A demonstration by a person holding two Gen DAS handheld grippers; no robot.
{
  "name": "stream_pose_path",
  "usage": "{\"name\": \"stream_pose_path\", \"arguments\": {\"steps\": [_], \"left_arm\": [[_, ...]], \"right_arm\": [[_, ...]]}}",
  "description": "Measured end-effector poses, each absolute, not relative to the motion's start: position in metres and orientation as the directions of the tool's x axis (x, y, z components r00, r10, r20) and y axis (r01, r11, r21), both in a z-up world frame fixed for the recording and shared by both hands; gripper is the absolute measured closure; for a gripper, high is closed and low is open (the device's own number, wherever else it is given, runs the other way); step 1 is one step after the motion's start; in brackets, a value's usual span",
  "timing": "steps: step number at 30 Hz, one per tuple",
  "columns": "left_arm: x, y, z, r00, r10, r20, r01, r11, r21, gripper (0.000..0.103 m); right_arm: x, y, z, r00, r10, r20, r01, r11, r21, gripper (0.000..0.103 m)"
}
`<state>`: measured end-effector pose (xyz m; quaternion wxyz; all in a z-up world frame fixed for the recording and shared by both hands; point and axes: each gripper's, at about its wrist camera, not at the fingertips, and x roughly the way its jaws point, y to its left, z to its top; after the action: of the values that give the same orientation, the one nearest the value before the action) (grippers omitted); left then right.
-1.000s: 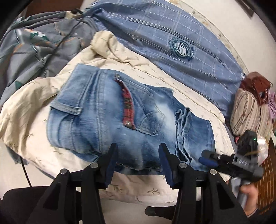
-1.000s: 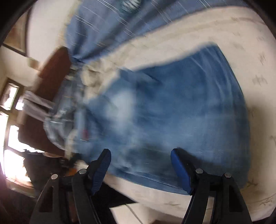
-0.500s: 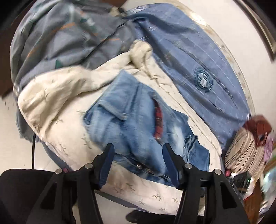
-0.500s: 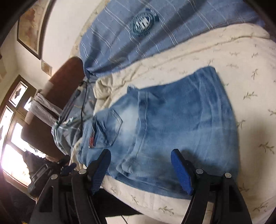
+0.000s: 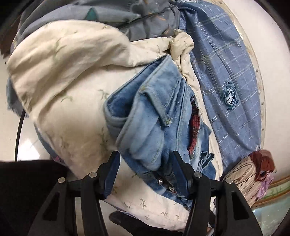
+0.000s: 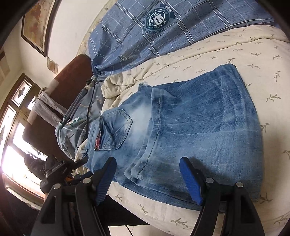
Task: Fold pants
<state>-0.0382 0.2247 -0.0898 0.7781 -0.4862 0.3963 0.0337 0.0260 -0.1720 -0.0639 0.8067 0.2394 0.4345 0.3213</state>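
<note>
Folded blue jeans (image 5: 154,118) lie on a cream leaf-print bed cover (image 5: 72,81); a back pocket and red plaid lining show. My left gripper (image 5: 145,158) hovers at the waistband end, jaws apart, with the buttoned edge between them. Its right finger (image 5: 179,170) overlaps the denim, while the left pad stands clear of it. In the right wrist view the jeans (image 6: 190,123) spread flat. My right gripper (image 6: 147,161) stands open over their near folded edge, gripping nothing.
A blue plaid cover with a crest (image 6: 145,32) lies behind the jeans. Grey patterned cloth (image 5: 108,14) with a black cable on it sits at the far end. Folded clothes (image 5: 244,176) are stacked at right. A brown chair (image 6: 68,81) stands beside the bed.
The left gripper has rolled and moved in close to the jeans' waistband end, its jaws a little wider. The right view went from blurred to steady, framing almost the same.
</note>
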Motion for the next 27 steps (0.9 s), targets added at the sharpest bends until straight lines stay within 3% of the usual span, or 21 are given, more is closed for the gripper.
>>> {"name": "stream_pose_path", "arguments": {"steps": [23,24,25,27], "left_arm": [[-0.022,0.231,-0.093,0.679,-0.27,-0.683,-0.476,0.546,-0.689,0.042],[-0.021,0.231,-0.093,0.675,-0.267,-0.688,-0.479,0.55,-0.684,0.045],[-0.02,0.23,-0.092,0.666,-0.254,-0.701,-0.481,0.571,-0.665,0.061],[-0.02,0.227,-0.089,0.662,-0.243,-0.709,-0.47,0.603,-0.645,0.07]], "right_arm": [[0.025,-0.166,-0.061,0.414,0.728,-0.546,-0.338,0.68,0.651,0.028],[0.025,-0.166,-0.06,0.416,0.728,-0.546,-0.338,0.681,0.65,0.028],[0.025,-0.166,-0.06,0.417,0.727,-0.546,-0.34,0.681,0.648,0.028],[0.024,-0.164,-0.06,0.418,0.724,-0.548,-0.344,0.685,0.642,0.028]]}}
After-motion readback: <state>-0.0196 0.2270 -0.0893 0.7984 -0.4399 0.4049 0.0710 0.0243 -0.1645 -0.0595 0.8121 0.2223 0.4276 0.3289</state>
